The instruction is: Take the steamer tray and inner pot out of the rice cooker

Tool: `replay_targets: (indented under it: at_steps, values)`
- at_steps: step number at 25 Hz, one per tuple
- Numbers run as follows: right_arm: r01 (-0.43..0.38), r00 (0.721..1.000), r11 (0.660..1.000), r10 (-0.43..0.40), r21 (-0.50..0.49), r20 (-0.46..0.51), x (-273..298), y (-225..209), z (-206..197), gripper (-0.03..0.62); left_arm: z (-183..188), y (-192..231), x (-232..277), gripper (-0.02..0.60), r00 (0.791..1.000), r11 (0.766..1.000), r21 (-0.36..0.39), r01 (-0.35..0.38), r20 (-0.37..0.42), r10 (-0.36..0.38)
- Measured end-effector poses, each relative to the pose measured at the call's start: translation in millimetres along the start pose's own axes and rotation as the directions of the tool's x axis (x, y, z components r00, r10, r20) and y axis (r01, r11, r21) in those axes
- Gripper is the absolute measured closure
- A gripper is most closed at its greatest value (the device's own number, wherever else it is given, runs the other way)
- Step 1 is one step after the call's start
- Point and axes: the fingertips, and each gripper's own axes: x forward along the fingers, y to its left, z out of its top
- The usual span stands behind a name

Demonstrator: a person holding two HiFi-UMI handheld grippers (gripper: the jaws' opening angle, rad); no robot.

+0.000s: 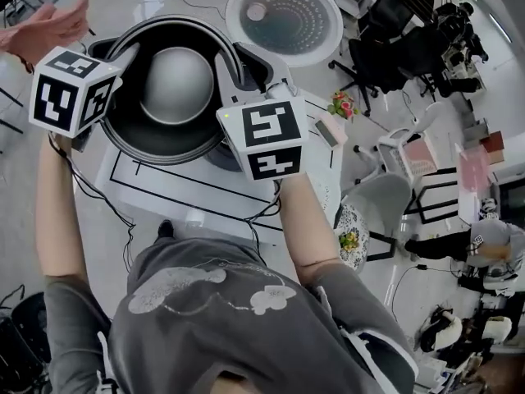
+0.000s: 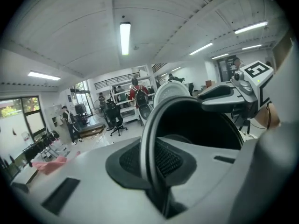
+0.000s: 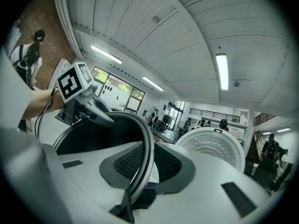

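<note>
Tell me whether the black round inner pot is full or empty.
Empty: the black round inner pot shows only bare dark walls and a shiny grey bottom.

From head: above the person, looking steeply down, close over the pot [image 1: 176, 84].
From left tool [image 1: 125, 56]: at the pot's left rim, facing right across it.
From right tool [image 1: 232, 66]: at its right rim, facing left.
Shared: the pot; each tool view shows the other tool.

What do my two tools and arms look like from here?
Both the left tool and right tool have pale grey shells with dark, mesh-textured pads. Each carries a white cube printed with black square markers. Thin black cables trail along the forearms. The person wears a grey short-sleeved T-shirt.
</note>
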Motion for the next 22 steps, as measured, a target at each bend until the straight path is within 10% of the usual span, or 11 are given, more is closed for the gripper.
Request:
replay_targets:
  at_steps: [10,22]
  values:
    - [-0.212,0.967,0.977,0.21,0.005,-0.144,52.4,110.3,-22.0,0.494,-113.8,44.2,-45.7,0.535,0.983,0.986,-0.153,-0.065,-0.18,0.037]
    - [-0.219,0.917,0.968,0.161,-0.122,-0.365,85.5,171.3,-108.6,0.49,-226.0,35.2,-10.3,0.535,0.946,0.974,-0.221,0.058,-0.301,-0.124]
